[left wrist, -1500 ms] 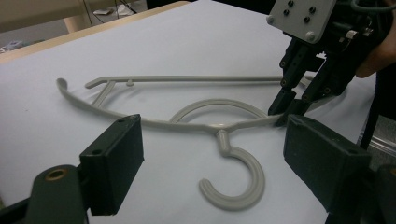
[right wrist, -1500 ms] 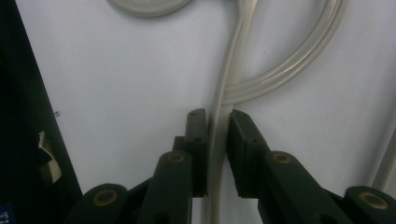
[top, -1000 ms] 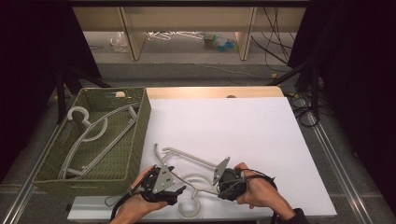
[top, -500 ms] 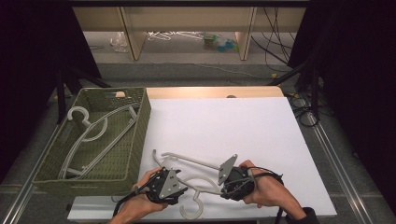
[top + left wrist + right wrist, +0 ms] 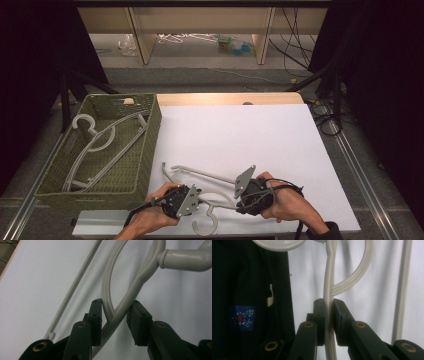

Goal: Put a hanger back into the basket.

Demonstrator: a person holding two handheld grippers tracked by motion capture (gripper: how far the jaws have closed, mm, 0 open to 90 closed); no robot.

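Note:
A white plastic hanger [image 5: 205,173] lies on the white table [image 5: 240,135] near its front edge, hook [image 5: 207,226] toward me. My left gripper [image 5: 182,200] sits at the hanger's left shoulder. In the left gripper view its jaws [image 5: 115,307] press on two crossing strands of the hanger [image 5: 140,277]. My right gripper [image 5: 250,192] is just right of the hook. In the right gripper view it [image 5: 328,302] is shut on one thin strand of the hanger [image 5: 359,272]. A hand holds each gripper.
A green woven basket [image 5: 150,145] stands at the table's left edge with another white hanger [image 5: 92,137] lying inside. Cables and stand legs [image 5: 325,100] run past the table's far right corner. Shelving stands beyond the far edge.
Both hands and the hanger have shifted right and a little toward the front edge. The left gripper has come closer to the hook.

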